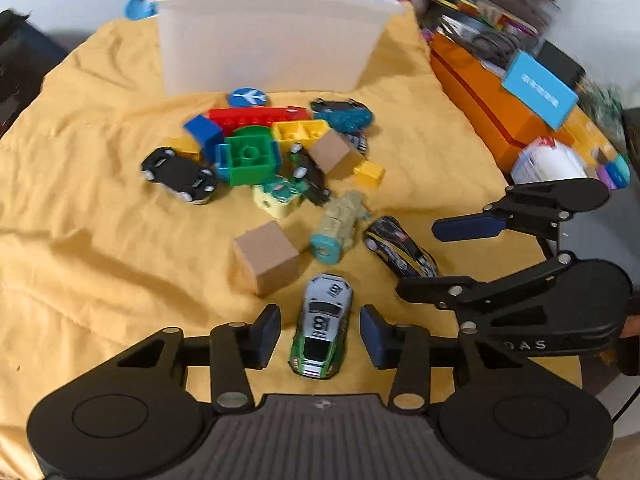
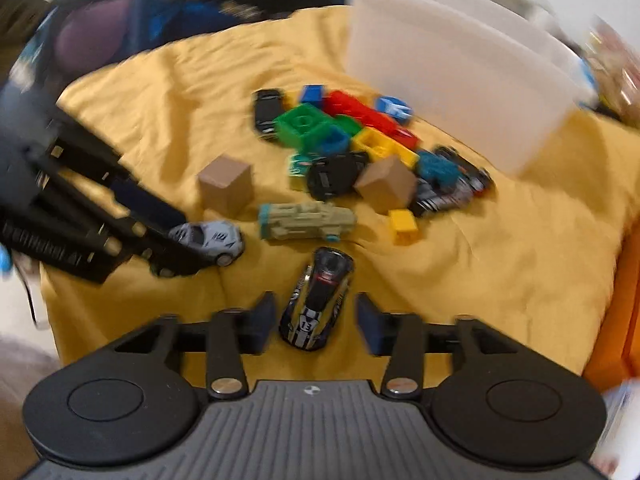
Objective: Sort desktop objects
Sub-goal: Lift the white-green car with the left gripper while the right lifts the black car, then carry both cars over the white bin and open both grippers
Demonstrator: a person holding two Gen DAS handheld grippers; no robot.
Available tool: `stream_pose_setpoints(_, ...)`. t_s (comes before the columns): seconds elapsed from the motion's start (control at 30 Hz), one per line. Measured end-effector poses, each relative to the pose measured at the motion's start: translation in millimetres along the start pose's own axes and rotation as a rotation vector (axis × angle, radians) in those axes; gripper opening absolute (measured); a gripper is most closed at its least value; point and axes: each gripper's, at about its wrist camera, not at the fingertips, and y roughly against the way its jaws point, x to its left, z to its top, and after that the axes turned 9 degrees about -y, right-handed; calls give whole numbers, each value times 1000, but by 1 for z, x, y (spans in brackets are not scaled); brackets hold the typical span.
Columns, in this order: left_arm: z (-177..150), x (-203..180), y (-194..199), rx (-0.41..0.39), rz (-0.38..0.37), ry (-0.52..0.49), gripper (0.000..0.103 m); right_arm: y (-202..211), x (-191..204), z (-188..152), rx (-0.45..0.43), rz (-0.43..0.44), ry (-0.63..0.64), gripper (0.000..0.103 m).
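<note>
On the yellow cloth (image 1: 100,200) lies a green-and-white toy car (image 1: 322,328) between the fingers of my left gripper (image 1: 320,336), which is open with small gaps beside both pads. My right gripper (image 2: 316,320) is open around a black racing car (image 2: 316,304) marked 13, and its pads stand just off the car's sides. In the left wrist view the right gripper (image 1: 418,259) shows at the right, straddling that same black car (image 1: 400,248). In the right wrist view, blurred, the left gripper (image 2: 188,240) reaches in from the left over the white car (image 2: 208,236).
A white translucent bin (image 1: 264,40) stands at the far side of the cloth. Before it lies a pile of coloured bricks (image 1: 248,158), more toy cars (image 1: 178,174), two wooden cubes (image 1: 268,256) and a khaki toy vehicle (image 1: 340,224). An orange box (image 1: 480,100) borders the right.
</note>
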Motion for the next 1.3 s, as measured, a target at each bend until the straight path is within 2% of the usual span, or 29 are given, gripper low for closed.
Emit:
stream_pose_setpoints(0.07,-1,-4,-4,17,-20,-10,43,2,-2,-3,-16,-5,-76,60)
stream_pose_setpoints(0.13,-3,-6,-7,21,7,-47,33,-1,-3,-6,-8,9,-134,56)
stream_pose_setpoints(0.2,-3,-4,-6,18,2,-53,33,-7,-3,-9,1,23,-166,45)
stream_pose_setpoints(0.27,-3,-2,-4,11,-7,-40,33,-9,-2,-11,-19,14,-186,44)
stream_pose_setpoints(0.3,-2,-1,-3,8,-14,-37,32,-10,-1,-12,-29,8,-192,38)
stream_pose_setpoints(0.37,2,0,5,-12,-28,-33,32,-9,-1,-12,-37,6,-198,34)
stream_pose_setpoints(0.47,15,4,25,-73,-34,-24,31,-1,-6,-8,-32,17,-204,33)
stream_pose_setpoints(0.67,53,20,64,-208,-19,1,31,26,-19,11,-107,-15,-207,32)
stream_pose_setpoints(0.9,131,54,84,-361,76,-58,31,56,-33,49,-267,-73,-174,32)
stream_pose_setpoints(1.03,180,77,68,-405,136,-79,31,65,-55,93,-401,-90,-203,32)
stream_pose_setpoints(1.1,201,88,49,-398,166,-80,31,62,-64,116,-449,-109,-222,32)
stream_pose_setpoints(1.17,216,97,25,-355,204,-83,31,51,-74,139,-472,-129,-244,32)
stream_pose_setpoints(1.3,227,110,-12,-298,209,-46,31,16,-89,171,-444,-142,-294,32)
